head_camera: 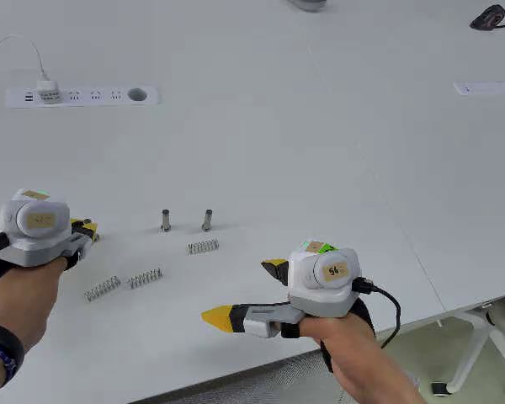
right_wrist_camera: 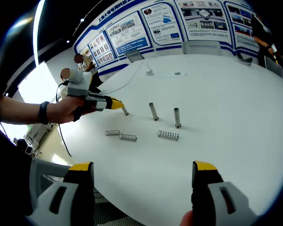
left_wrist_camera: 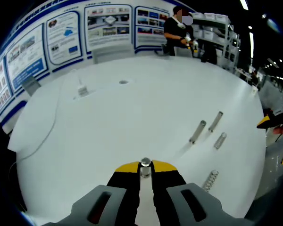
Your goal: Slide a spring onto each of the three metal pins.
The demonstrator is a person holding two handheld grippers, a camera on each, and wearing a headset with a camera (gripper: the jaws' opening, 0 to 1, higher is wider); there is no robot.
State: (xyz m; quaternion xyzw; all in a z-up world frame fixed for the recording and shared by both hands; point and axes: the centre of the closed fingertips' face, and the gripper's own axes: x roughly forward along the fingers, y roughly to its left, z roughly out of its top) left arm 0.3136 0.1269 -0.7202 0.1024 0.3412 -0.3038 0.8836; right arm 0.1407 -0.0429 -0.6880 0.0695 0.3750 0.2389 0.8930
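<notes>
The left gripper pinches 1 pin at the table's left side. 2 standing pins are upright side by side mid-table. 3 springs lie flat just in front of them. The right gripper hovers spread wide at the front edge.

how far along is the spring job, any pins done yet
Done: nothing yet; three springs lie loose on the table and two standing pins are bare. In hand: the left gripper is shut on the third pin, the right gripper open and empty. Left: all three springs to slide on.
</notes>
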